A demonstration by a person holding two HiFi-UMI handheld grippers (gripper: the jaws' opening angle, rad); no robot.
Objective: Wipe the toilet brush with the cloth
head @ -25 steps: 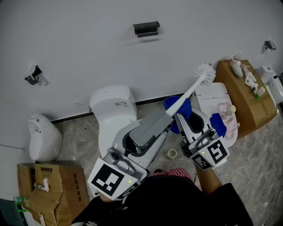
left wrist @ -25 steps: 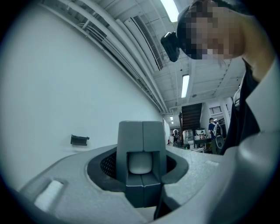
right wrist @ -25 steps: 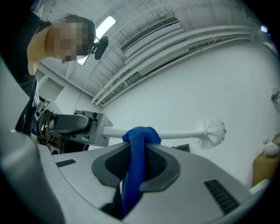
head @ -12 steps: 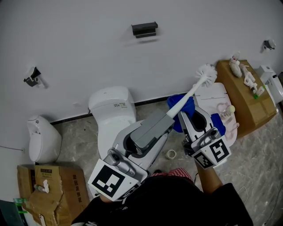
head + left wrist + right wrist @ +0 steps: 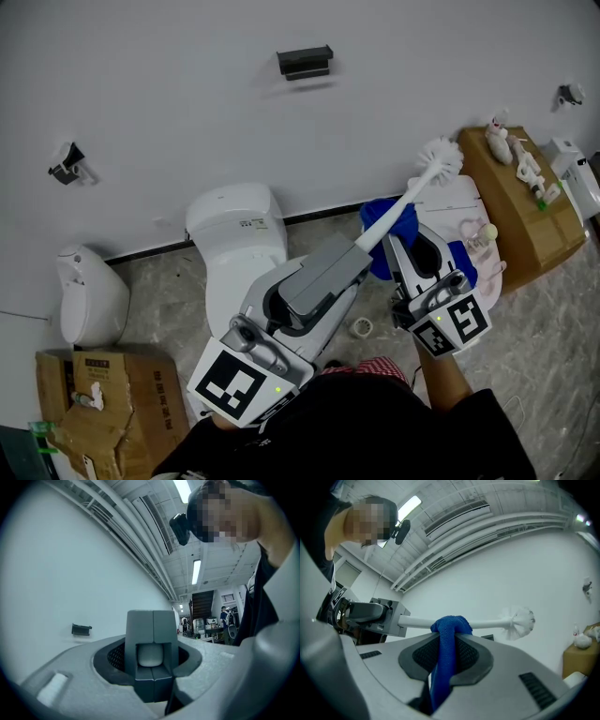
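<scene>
Down close, the left hand-held gripper (image 5: 358,247) is clamped tight on the butt end of the white plastic toilet brush (image 5: 401,201), and the shaft angles up toward 1 o'clock. Just beside it at 3 o'clock, the right hand-held gripper (image 5: 392,253) pinches a blue woven cloth (image 5: 446,634). That cloth folds over the shaft and touches it. Farther out, the white bristle head (image 5: 441,157) shows against the plain white wall (image 5: 187,94), with a brown cardboard box (image 5: 514,211) at 2 o'clock.
</scene>
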